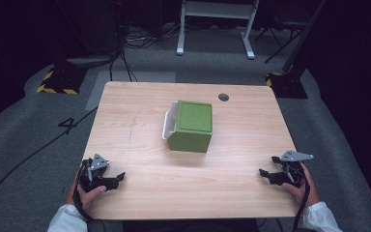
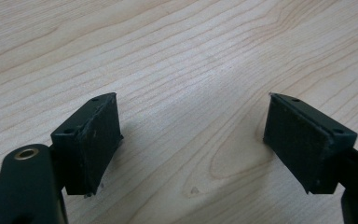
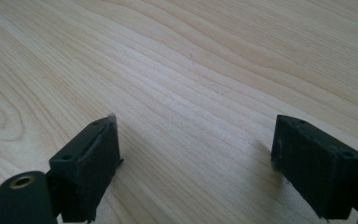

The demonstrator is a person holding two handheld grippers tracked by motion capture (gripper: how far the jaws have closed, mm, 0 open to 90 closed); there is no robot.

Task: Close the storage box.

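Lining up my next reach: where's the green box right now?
In the high view the green box sits mid-table, slightly toward the far edge, with a white tray touching its left side.

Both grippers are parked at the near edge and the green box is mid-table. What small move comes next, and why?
Probably bring the left gripper forward toward the green box. Both it and the right gripper stand open with only bare table between the jaws, well short of the box. A white piece sits against the box's left side, nearer the left gripper.
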